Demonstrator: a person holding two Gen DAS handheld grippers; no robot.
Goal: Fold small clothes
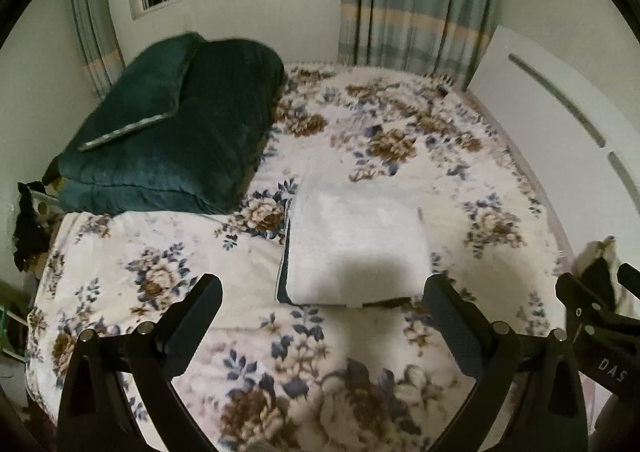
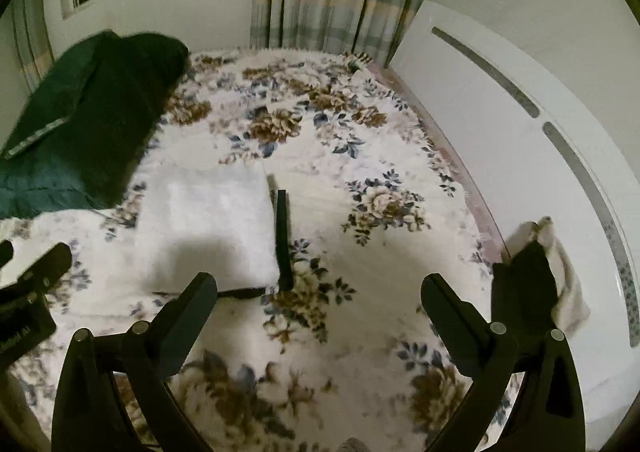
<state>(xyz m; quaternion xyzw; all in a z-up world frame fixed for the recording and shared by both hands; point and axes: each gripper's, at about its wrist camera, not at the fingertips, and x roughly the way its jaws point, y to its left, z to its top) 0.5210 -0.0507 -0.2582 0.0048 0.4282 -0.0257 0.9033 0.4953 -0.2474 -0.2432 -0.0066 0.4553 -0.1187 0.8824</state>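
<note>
White cloth (image 1: 356,248), folded into a neat block with a dark garment's edge (image 2: 282,240) showing beneath it, lies on the flowered blanket (image 1: 400,144) just ahead of my left tongs (image 1: 322,292) and ahead-left of my right tongs (image 2: 319,290). Both tongs stand spread wide with nothing between the fingers. Unfolded pieces (image 2: 536,276) lie heaped beside the right finger of my right tongs, so I judge that hand the nearer for fetching the next one.
</note>
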